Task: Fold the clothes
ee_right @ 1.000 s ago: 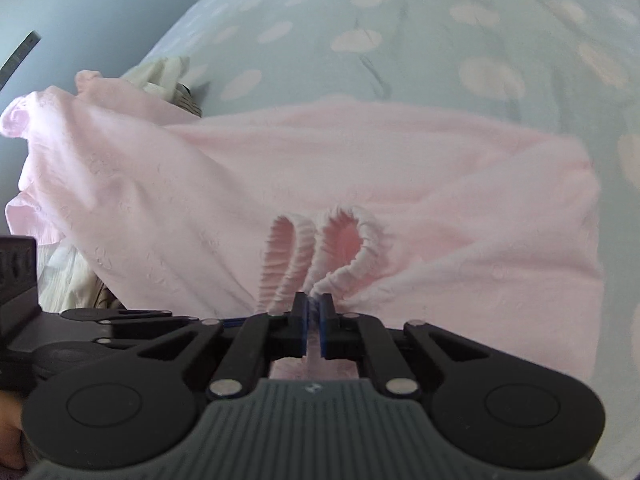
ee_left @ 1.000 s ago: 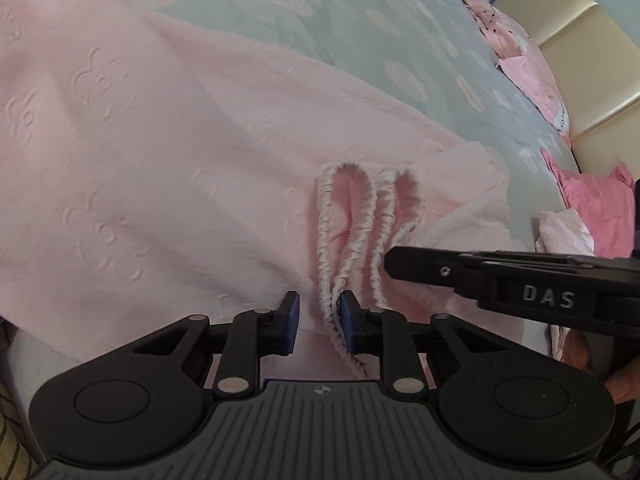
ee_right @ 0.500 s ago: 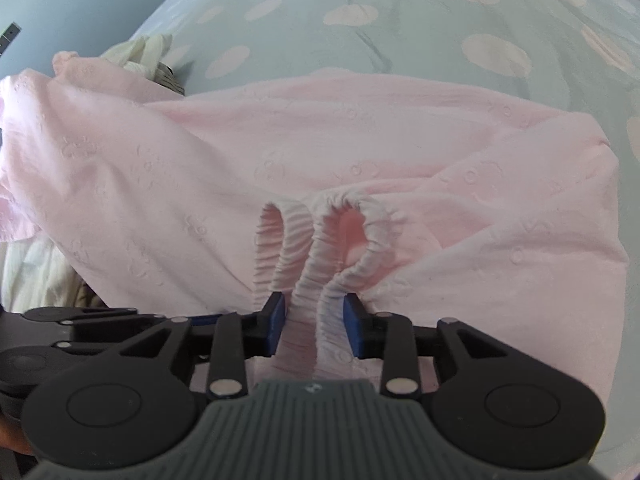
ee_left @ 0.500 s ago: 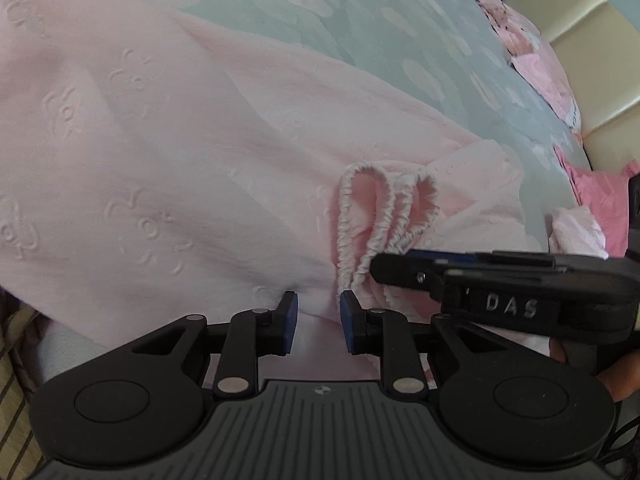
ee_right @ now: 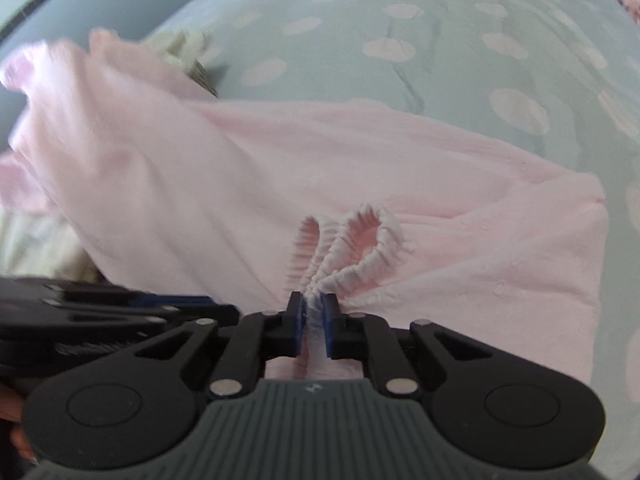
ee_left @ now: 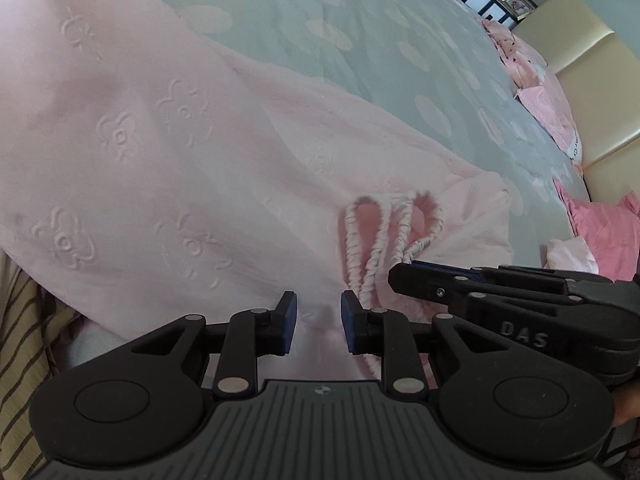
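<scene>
A pale pink garment point(ee_right: 400, 168) with a gathered elastic band point(ee_right: 352, 248) is lying spread across the dotted grey-green bed point(ee_right: 440, 32), ahead of both tools. The right hand-held gripper point(ee_right: 313, 322) is pinching the bunched elastic band between its nearly closed blue pads. The left hand-held gripper point(ee_left: 316, 322) is hovering just beside the band, its jaws parted with only flat pink cloth showing in the gap.

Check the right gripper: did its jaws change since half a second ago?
Yes. The right gripper has closed on the elastic waistband; earlier its pads stood apart either side of the same gathered band.
</scene>
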`<action>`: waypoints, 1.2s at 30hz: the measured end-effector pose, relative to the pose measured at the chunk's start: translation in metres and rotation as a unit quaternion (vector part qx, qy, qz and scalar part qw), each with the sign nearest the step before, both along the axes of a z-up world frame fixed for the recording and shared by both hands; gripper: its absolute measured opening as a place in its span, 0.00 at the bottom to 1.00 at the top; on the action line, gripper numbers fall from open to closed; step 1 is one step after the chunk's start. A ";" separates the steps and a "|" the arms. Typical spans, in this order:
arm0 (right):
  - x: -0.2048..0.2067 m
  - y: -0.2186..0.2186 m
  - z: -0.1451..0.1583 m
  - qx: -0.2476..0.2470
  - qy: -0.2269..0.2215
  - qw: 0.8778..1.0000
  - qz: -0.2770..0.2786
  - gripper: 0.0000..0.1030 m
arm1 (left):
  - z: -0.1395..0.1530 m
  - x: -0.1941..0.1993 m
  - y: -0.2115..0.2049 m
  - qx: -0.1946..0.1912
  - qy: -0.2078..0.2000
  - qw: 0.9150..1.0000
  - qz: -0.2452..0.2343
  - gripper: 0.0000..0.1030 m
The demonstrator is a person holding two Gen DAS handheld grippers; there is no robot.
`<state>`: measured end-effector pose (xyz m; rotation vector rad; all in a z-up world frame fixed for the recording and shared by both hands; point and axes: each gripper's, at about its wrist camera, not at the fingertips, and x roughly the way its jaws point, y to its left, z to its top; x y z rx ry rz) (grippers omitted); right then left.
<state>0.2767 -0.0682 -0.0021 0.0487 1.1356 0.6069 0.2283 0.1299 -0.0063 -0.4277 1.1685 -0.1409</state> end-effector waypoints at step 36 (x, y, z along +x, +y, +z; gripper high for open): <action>0.008 -0.111 0.040 0.014 -0.020 0.989 -0.148 0.46 | -0.018 0.014 -0.057 0.019 -0.041 0.997 -0.062 0.14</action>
